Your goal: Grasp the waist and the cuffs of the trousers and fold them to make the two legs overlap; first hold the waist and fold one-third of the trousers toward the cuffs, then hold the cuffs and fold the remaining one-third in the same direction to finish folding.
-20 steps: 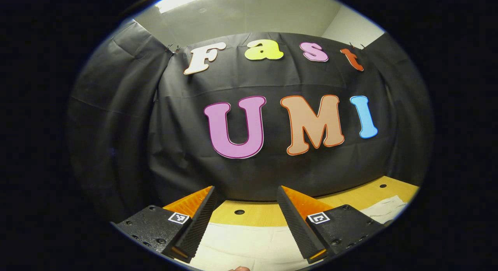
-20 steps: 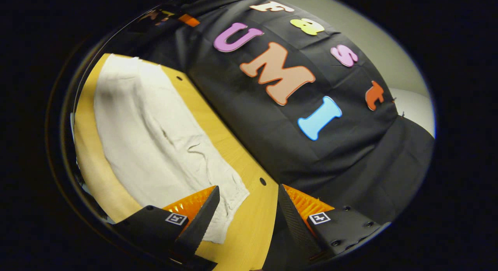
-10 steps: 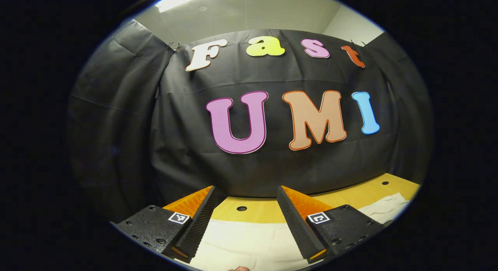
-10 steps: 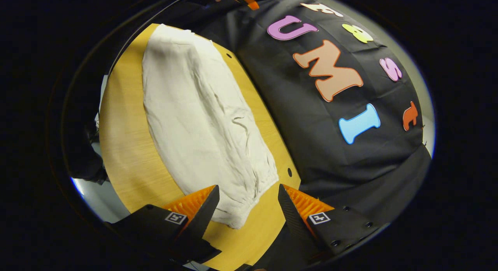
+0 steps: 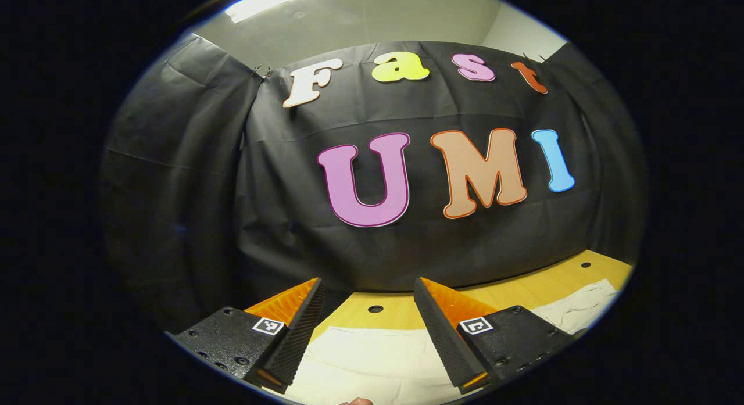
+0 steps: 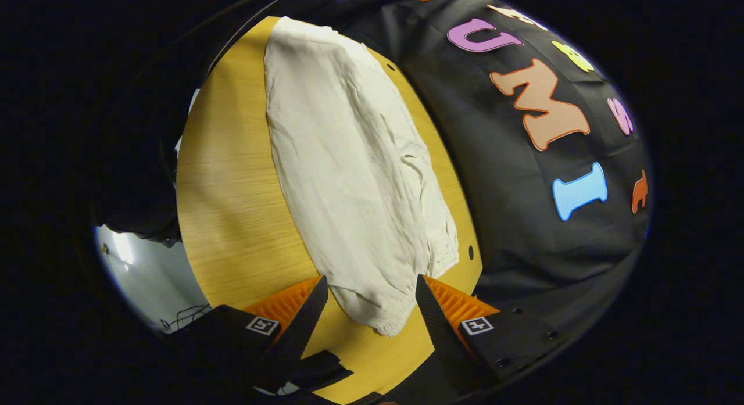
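- A black cloth wall (image 5: 174, 178) hangs in creased panels behind the desk, clipped along its top edge.
- Above the cloth, a pale plain wall (image 5: 372, 15) with a bright strip of light (image 5: 273, 1) at the top.
- The wooden desk (image 6: 232, 201) has a light grain and small dark holes near its far edge.
- Beyond the desk's near edge lies a pale glossy floor (image 6: 145, 277).

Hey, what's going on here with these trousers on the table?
A person is holding a gripper in each hand over cream trousers laid out lengthwise on a wooden table. The right gripper hovers at one gathered end of the trousers, jaws open. The left gripper is poised at another edge of the cloth, jaws open too. Nothing is gripped yet.
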`<state>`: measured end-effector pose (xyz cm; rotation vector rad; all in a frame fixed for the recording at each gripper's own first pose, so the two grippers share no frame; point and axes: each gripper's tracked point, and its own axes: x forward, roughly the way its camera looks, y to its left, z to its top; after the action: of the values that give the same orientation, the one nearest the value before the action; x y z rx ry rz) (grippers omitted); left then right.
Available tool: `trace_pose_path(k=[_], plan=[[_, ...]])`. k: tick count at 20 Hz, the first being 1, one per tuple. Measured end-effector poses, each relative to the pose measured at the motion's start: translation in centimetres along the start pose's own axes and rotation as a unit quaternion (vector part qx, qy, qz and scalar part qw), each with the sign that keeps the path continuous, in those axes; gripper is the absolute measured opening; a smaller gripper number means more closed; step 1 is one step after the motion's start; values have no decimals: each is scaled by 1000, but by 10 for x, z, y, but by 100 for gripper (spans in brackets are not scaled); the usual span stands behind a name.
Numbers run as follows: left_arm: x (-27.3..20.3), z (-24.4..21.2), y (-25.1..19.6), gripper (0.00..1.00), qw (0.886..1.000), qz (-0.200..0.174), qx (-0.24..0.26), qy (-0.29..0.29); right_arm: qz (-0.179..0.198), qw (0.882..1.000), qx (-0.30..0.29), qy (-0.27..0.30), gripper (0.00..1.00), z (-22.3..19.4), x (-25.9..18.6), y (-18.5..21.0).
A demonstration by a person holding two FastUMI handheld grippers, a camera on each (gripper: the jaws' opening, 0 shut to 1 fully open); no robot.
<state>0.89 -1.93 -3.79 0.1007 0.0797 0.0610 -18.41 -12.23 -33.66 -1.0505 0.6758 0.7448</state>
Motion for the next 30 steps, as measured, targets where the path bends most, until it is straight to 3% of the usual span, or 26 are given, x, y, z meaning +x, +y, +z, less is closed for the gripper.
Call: trace_pose_path(k=[3,12,15,16,19,20,21,24,25,27,30], plan=[[0,1,3,93,1000,3,8,0,18,999,-19,19,98,-13,9,11],[-6,-3,24,96,999,25,21,1,14,999,-27,21,90,-2,41,-8],[-6,-7,28,99,999,30,21,4,14,999,-18,29,82,-1,52,-10],[-6,-7,31,96,999,33,23,4,17,999,-11,35,80,-1,53,-8],[-5,-15,39,92,999,39,36,7,15,999,-21,47,46,2,59,-1],[-5,-16,42,100,998,41,39,9,14,998,-30,47,41,3,60,1],[-5,-19,46,96,998,44,42,11,14,998,-33,52,28,1,62,4],[-7,-31,57,96,997,54,48,20,-2,998,-15,61,4,3,60,3],[-8,-41,60,96,996,57,55,30,-2,998,1,66,9,1,63,3],[-12,-54,66,96,995,55,74,43,-1,997,25,75,9,0,63,2],[-20,-69,79,96,990,48,119,55,-9,997,1,73,9,3,65,1]])
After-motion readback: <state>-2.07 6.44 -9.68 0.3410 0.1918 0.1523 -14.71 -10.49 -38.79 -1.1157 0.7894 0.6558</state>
